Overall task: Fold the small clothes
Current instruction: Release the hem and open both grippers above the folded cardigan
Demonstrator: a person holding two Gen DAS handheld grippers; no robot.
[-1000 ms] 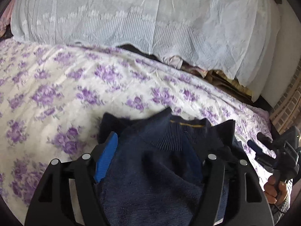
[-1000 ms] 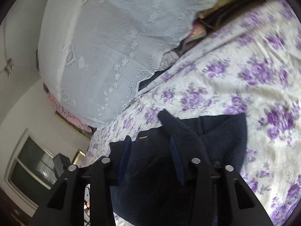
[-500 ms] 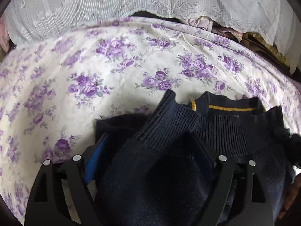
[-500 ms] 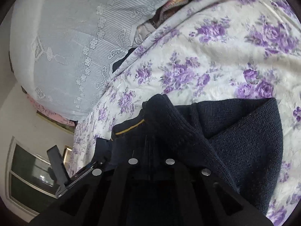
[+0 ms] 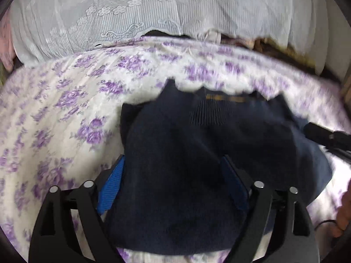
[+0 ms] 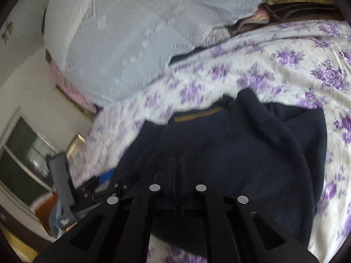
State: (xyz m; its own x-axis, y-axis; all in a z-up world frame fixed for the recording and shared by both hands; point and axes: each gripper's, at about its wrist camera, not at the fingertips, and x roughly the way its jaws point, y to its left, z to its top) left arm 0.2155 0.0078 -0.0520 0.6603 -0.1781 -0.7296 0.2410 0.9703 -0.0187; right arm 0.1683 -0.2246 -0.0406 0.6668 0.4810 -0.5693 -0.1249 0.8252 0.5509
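I am pinching the blue sweater [image 6: 219,153] with my right tongs [image 6: 178,175]; my left tongs [image 5: 173,188] are gaping wide around it. Partly folded; more folding is waiting.

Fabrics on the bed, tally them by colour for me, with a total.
Navy: 1, the sweater
White with purple flowers: 1, the bedsheet
White lace: 1, the cover draped at the back
Total: 3
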